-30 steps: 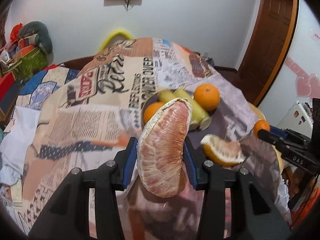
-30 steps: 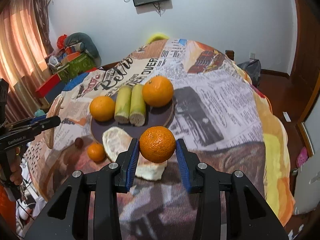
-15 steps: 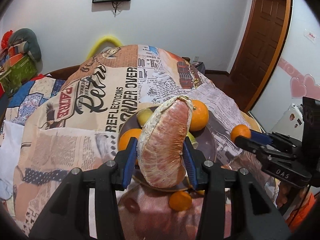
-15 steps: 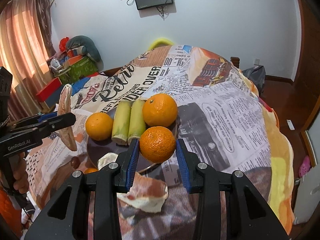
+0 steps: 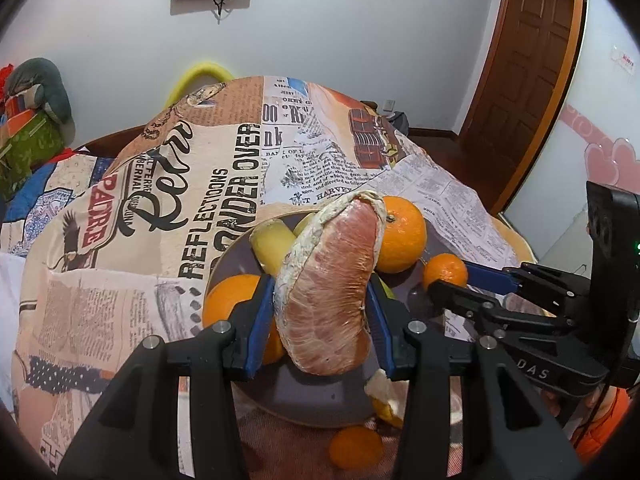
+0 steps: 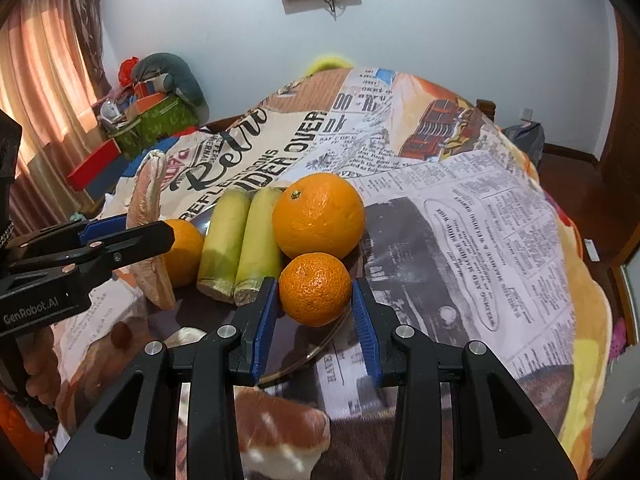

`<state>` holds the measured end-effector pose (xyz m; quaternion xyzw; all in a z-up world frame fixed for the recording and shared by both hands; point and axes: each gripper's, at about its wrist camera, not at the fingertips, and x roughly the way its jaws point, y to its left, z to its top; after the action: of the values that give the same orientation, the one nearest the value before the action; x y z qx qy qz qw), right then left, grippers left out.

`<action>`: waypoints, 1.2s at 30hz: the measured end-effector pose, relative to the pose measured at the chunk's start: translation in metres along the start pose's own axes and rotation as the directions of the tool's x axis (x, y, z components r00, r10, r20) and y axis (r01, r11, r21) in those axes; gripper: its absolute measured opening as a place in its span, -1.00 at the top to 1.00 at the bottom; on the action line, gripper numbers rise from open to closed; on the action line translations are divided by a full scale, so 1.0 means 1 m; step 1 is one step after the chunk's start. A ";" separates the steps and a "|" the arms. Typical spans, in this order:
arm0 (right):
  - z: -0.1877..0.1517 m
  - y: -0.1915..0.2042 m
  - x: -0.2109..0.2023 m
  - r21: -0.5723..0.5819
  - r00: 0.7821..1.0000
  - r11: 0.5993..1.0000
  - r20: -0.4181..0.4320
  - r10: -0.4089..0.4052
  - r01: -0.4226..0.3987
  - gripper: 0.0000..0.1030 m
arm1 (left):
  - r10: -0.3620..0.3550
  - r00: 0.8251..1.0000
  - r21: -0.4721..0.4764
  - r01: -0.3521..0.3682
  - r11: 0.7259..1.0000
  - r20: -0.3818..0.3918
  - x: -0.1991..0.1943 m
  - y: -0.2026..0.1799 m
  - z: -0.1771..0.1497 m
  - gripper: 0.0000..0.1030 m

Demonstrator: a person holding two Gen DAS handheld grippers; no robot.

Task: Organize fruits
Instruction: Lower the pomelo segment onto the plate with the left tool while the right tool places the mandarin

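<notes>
My left gripper (image 5: 316, 312) is shut on a peeled pink pomelo segment (image 5: 332, 288), held upright over the dark round plate (image 5: 316, 404). My right gripper (image 6: 314, 304) is shut on a small mandarin (image 6: 315, 289) above the plate's right rim (image 6: 320, 350). On the plate lie a large orange (image 6: 319, 216), two pale yellow-green cane pieces (image 6: 240, 244) and another orange (image 6: 185, 251). The left gripper with the pomelo segment (image 6: 148, 236) shows at the left of the right wrist view. The right gripper and its mandarin (image 5: 445, 270) show at the right of the left wrist view.
A second pomelo piece (image 6: 280, 436) lies on the patterned blanket (image 6: 460, 220) just in front of the plate, with a small mandarin (image 5: 355, 447) and a dark round fruit (image 6: 119, 335) nearby. Boxes and clutter (image 6: 152, 116) stand at the back left. A wooden door (image 5: 532, 64) is at the right.
Both grippers have moved forward and slightly down with their fruit, from in front of the plate to over it. The plate and its fruit now look nearer.
</notes>
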<state>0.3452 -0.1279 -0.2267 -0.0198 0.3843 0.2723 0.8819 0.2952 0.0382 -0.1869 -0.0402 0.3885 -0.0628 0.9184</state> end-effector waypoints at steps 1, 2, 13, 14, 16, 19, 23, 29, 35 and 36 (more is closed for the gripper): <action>0.000 0.000 0.002 -0.003 1.000 1.000 -0.004 -0.001 0.001 0.33 | 0.001 1.000 0.000 -0.001 1.000 -0.005 0.002 0.000 0.000 0.14; 0.000 0.000 0.004 -0.005 1.000 1.000 -0.009 0.001 -0.001 0.33 | 0.003 1.000 0.001 -0.003 1.000 -0.010 0.005 0.000 0.001 0.14; 0.000 0.004 0.016 -0.021 0.999 1.000 -0.040 0.019 -0.020 0.31 | 0.007 0.999 0.010 -0.007 1.000 -0.041 0.019 -0.004 0.001 0.14; 0.000 0.005 0.016 -0.024 0.999 1.000 -0.035 0.014 -0.015 0.31 | 0.008 0.999 0.011 -0.007 1.000 -0.044 0.020 -0.005 0.001 0.14; 0.001 0.005 0.014 -0.026 0.999 1.000 -0.032 0.015 -0.016 0.31 | 0.009 0.999 0.011 -0.008 1.000 -0.051 0.021 -0.006 0.000 0.14; 0.002 0.005 0.012 -0.027 0.999 1.000 -0.030 0.015 -0.016 0.31 | 0.006 0.999 0.008 -0.005 1.000 -0.048 0.020 -0.006 -0.001 0.14; 0.002 0.003 0.011 -0.021 0.999 1.000 -0.034 0.012 -0.012 0.27 | 0.006 1.000 0.005 -0.006 1.000 -0.031 0.011 -0.005 0.002 0.11; 0.001 0.003 -0.006 -0.020 1.000 1.000 -0.011 0.006 -0.006 0.15 | 0.014 1.000 -0.007 -0.014 1.000 -0.012 -0.007 -0.003 0.002 0.10; 0.000 0.008 -0.029 -0.026 1.000 1.000 0.018 0.006 -0.005 0.10 | 0.031 0.999 -0.006 -0.031 1.000 0.016 -0.034 0.000 -0.002 0.10; -0.001 0.009 -0.034 -0.026 1.000 1.000 0.024 0.009 -0.008 0.06 | 0.034 0.999 -0.006 -0.033 0.999 0.019 -0.038 0.000 -0.003 0.10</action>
<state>0.3212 -0.1366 -0.2025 -0.0263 0.3700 0.2814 0.8850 0.2668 0.0440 -0.1624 -0.0371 0.3806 -0.0458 0.9228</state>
